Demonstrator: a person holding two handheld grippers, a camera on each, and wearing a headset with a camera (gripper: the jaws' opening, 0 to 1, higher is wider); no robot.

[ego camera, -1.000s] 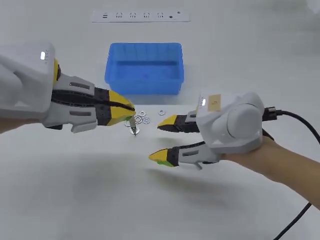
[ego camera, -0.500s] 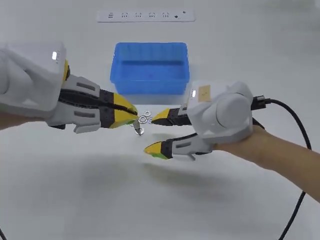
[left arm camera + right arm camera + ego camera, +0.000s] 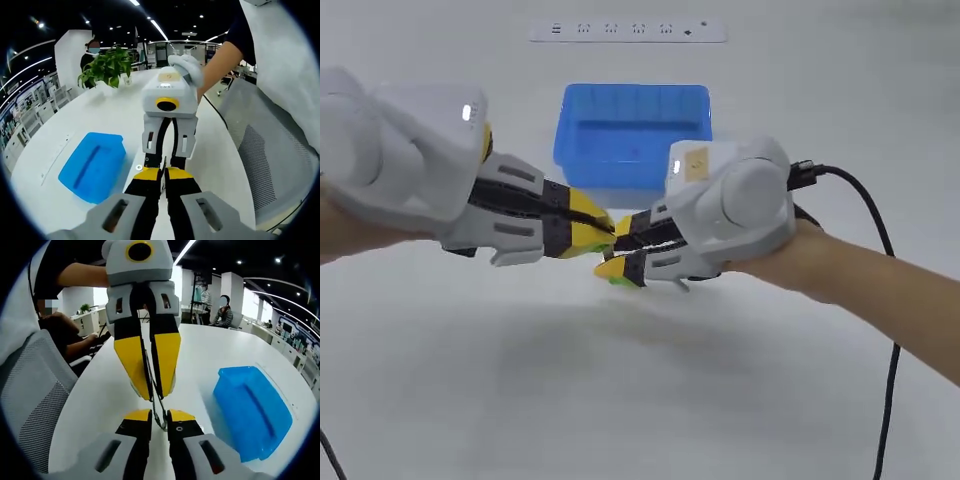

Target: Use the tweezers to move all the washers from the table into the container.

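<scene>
The left hand-held gripper (image 3: 155, 392) clenches the tweezers (image 3: 158, 407), probably thin, springy, slick steel, best pinched mid-leg. The right hand-held gripper (image 3: 160, 414) has its jaws close around their tips; I cannot tell if it grips. One washer (image 3: 139, 168) lies beside the tips.

Washers (image 3: 139, 167): showing as one tiny speck beside your left claw (image 3: 164, 170).
Tweezers (image 3: 154, 390): tips are hiding between your right claw (image 3: 160, 416) jaws; contact unclear.
Cable (image 3: 850, 184): running off the picture's bottom edge behind your right claw.
</scene>
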